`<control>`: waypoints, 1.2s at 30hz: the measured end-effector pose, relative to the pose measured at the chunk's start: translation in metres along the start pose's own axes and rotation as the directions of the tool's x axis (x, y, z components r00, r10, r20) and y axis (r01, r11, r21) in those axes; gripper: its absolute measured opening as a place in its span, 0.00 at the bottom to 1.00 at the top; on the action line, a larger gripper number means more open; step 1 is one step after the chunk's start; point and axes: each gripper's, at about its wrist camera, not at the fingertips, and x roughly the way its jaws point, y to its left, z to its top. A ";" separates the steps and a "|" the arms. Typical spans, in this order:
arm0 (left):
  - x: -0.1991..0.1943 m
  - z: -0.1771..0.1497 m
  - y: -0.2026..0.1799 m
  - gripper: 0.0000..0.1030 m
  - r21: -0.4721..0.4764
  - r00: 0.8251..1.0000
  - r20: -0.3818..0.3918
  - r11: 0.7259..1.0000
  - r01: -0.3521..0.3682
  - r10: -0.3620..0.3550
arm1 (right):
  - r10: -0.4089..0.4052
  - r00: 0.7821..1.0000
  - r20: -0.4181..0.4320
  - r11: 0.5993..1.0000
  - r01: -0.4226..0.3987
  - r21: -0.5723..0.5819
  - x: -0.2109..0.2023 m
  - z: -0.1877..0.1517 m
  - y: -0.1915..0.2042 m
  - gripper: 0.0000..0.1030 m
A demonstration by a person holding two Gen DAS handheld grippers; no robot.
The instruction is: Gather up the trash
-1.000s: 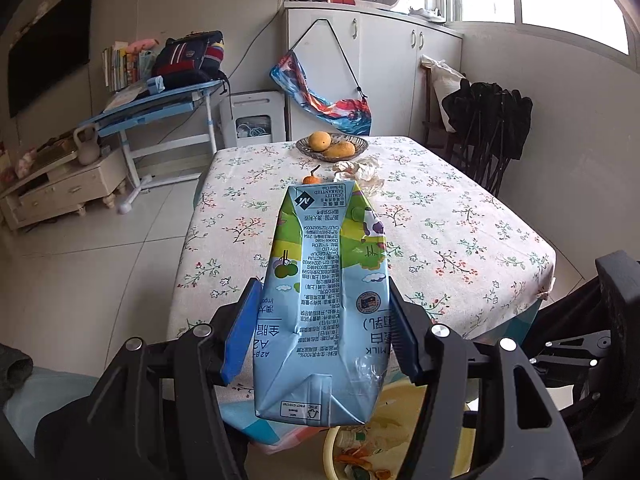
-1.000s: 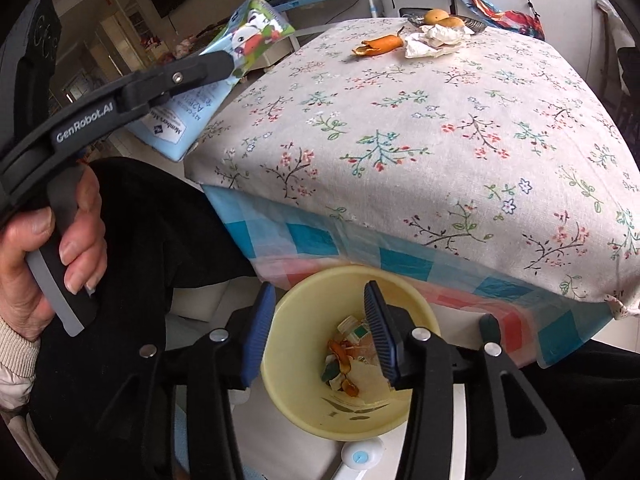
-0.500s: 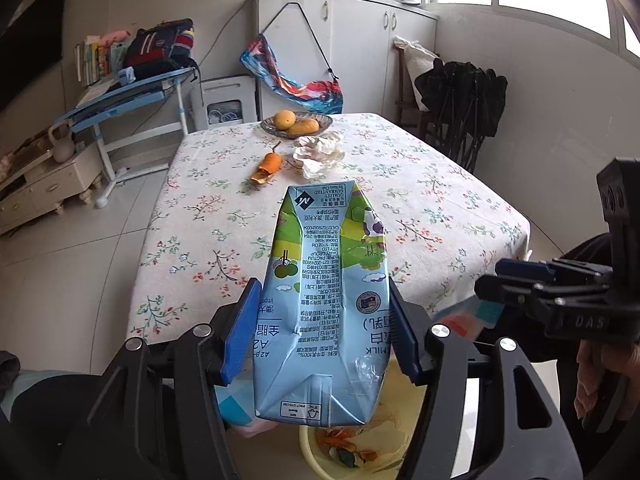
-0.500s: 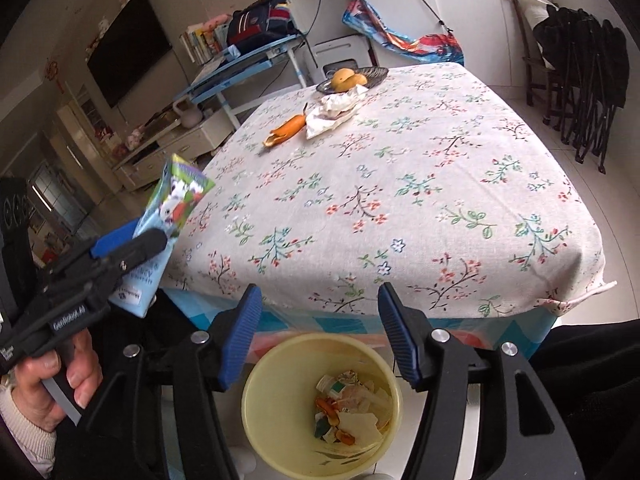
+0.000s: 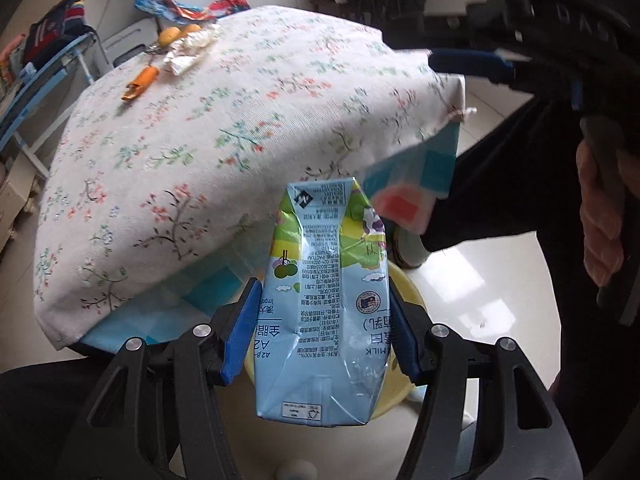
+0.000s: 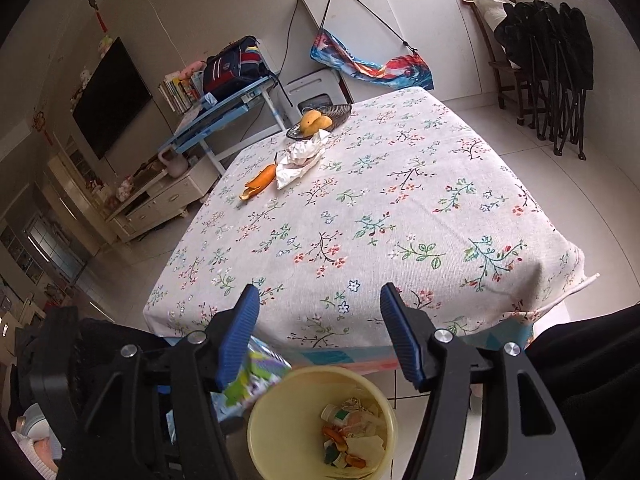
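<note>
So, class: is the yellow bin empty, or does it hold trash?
Holds trash: the yellow bin shows scraps and peel on its bottom, well below the rim.

I see bin point(image 6: 280, 396) mouth open from above | counter point(image 6: 400, 220) edge crowds its far side | my right gripper point(image 6: 318, 344) hangs overhead

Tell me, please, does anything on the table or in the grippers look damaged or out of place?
The milk carton in the left gripper is crumpled and dented. An orange peel and crumpled paper lie loose on the tablecloth.
</note>
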 end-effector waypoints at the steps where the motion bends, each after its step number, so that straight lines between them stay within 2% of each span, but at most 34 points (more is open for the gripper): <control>1: 0.003 -0.001 -0.002 0.56 0.011 1.000 -0.016 1.000 0.007 -0.007 | 0.000 1.000 0.000 1.000 0.000 0.000 0.001 0.000 0.000 0.59; 5: 0.006 -0.003 -0.003 0.56 0.012 0.999 -0.045 1.000 0.013 -0.012 | -0.003 1.000 -0.004 1.000 0.003 -0.001 0.003 0.000 0.001 0.59; 7: 0.007 -0.003 0.000 0.61 -0.005 0.999 -0.049 1.000 -0.001 0.000 | -0.003 1.000 -0.003 1.000 0.003 0.000 0.003 0.000 0.000 0.59; 9: -0.001 0.000 0.005 0.62 -0.028 1.000 -0.010 1.000 -0.014 0.013 | -0.004 1.000 0.000 1.000 0.004 0.005 0.002 0.000 -0.001 0.59; 11: -0.015 0.004 0.011 0.65 -0.058 0.998 0.066 0.998 -0.014 0.017 | -0.011 1.000 0.007 1.000 0.010 0.010 0.001 -0.001 -0.002 0.62; 13: -0.032 0.007 0.018 0.76 -0.090 0.984 0.165 0.994 -0.054 0.069 | -0.020 1.000 0.017 1.000 0.020 0.014 0.000 0.000 -0.004 0.66; 14: -0.039 0.008 0.021 0.79 -0.112 0.971 0.212 0.990 -0.085 0.107 | -0.019 1.000 0.017 1.000 0.019 0.015 0.000 0.000 -0.004 0.66; 15: -0.046 0.009 0.026 0.84 -0.139 0.957 0.247 0.983 -0.119 0.151 | -0.020 1.000 0.015 1.000 0.020 0.015 0.001 0.000 -0.004 0.66; 17: -0.052 0.011 0.037 0.86 -0.197 0.931 0.278 0.962 -0.187 0.238 | -0.022 1.000 0.009 1.000 0.022 0.008 0.003 -0.001 -0.003 0.66; 22: -0.060 0.011 0.073 0.86 -0.365 0.893 0.254 0.892 -0.269 0.373 | -0.024 1.000 -0.004 1.000 0.024 -0.013 0.007 -0.002 0.001 0.67; 26: -0.064 0.007 0.092 0.89 -0.445 0.878 0.243 0.851 -0.278 0.413 | -0.026 1.000 -0.015 0.999 0.025 -0.032 0.010 -0.004 0.004 0.67; 29: -0.061 0.006 0.096 0.90 -0.456 0.881 0.225 0.844 -0.282 0.417 | -0.029 0.999 -0.023 0.998 0.028 -0.050 0.012 -0.005 0.007 0.67; 36: -0.061 0.006 0.094 0.90 -0.456 0.875 0.229 0.841 -0.290 0.426 | -0.031 0.999 -0.036 0.994 0.027 -0.102 0.015 -0.009 0.016 0.67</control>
